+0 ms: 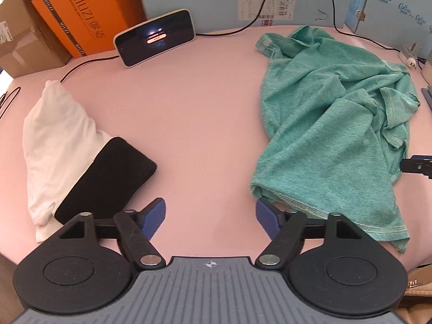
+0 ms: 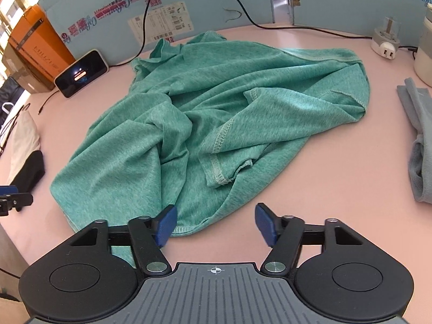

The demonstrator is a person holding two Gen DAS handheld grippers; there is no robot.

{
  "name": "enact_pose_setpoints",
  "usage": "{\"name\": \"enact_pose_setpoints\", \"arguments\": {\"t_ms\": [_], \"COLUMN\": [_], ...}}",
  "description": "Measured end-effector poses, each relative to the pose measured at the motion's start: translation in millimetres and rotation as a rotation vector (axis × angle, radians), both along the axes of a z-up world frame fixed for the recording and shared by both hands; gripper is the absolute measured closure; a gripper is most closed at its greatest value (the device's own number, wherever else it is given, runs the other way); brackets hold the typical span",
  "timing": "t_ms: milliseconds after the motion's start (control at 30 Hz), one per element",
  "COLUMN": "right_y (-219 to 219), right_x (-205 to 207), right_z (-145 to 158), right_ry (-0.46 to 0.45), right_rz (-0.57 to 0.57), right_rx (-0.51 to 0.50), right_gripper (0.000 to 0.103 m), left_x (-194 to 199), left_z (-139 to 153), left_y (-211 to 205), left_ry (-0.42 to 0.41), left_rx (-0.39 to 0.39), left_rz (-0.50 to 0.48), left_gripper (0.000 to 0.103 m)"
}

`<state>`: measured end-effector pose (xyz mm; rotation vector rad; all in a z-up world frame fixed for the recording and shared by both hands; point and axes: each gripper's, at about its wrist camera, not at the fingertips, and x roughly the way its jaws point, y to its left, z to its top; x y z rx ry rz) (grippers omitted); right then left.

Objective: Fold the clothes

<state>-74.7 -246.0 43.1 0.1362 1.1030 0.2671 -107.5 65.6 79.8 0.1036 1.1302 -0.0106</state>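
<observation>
A crumpled green T-shirt [image 1: 332, 124] lies on the pink tabletop [image 1: 189, 113], right of centre in the left wrist view. It fills the middle of the right wrist view as the green T-shirt [image 2: 205, 113]. My left gripper [image 1: 211, 217] is open over bare table, and its right pad sits just beside the shirt's near hem. My right gripper [image 2: 216, 224] is open at the shirt's near edge. A bit of hem lies between its fingers by the left pad, and neither pad presses it. Each gripper's tip shows at the edge of the other view.
A folded white garment [image 1: 56, 145] and a folded black one [image 1: 108, 181] lie at the left. A lit phone-like device [image 1: 155, 37] with a cable and an orange box [image 1: 81, 13] stand at the back. At the right are a grey garment [image 2: 421, 140] and a white plug adapter [image 2: 384, 40]. A blue cardboard wall [image 2: 243, 5] closes the back.
</observation>
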Motion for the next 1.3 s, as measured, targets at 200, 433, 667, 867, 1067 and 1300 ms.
{"name": "enact_pose_setpoints", "arguments": {"t_ms": [200, 433, 667, 867, 1067, 1300], "right_y": [8, 8, -74, -135, -128, -84], "right_x": [4, -8, -3, 30, 23, -19], "right_z": [-12, -9, 10, 20, 24, 25], "right_ry": [0.006, -0.097, -0.179, -0.179, -0.145, -0.044], "right_rz": [-0.028, -0.033, -0.245, -0.404, -0.385, -0.221], "right_rx": [-0.039, -0.227, -0.415, -0.433, -0.350, -0.246], "right_gripper": [0.073, 0.100, 0.100, 0.097, 0.088, 0.066], "left_x": [8, 15, 22, 25, 29, 33], "left_z": [-7, -9, -12, -14, -20, -24], "left_y": [-27, -44, -46, -56, -64, -73], "left_ry": [0.037, 0.043, 0.061, 0.073, 0.096, 0.107], "left_rx": [-0.052, -0.053, -0.049, -0.039, -0.040, -0.051], "left_rz": [-0.074, -0.139, -0.144, -0.180, -0.206, -0.248], "left_gripper": [0.020, 0.018, 0.018, 0.018, 0.017, 0.016]}}
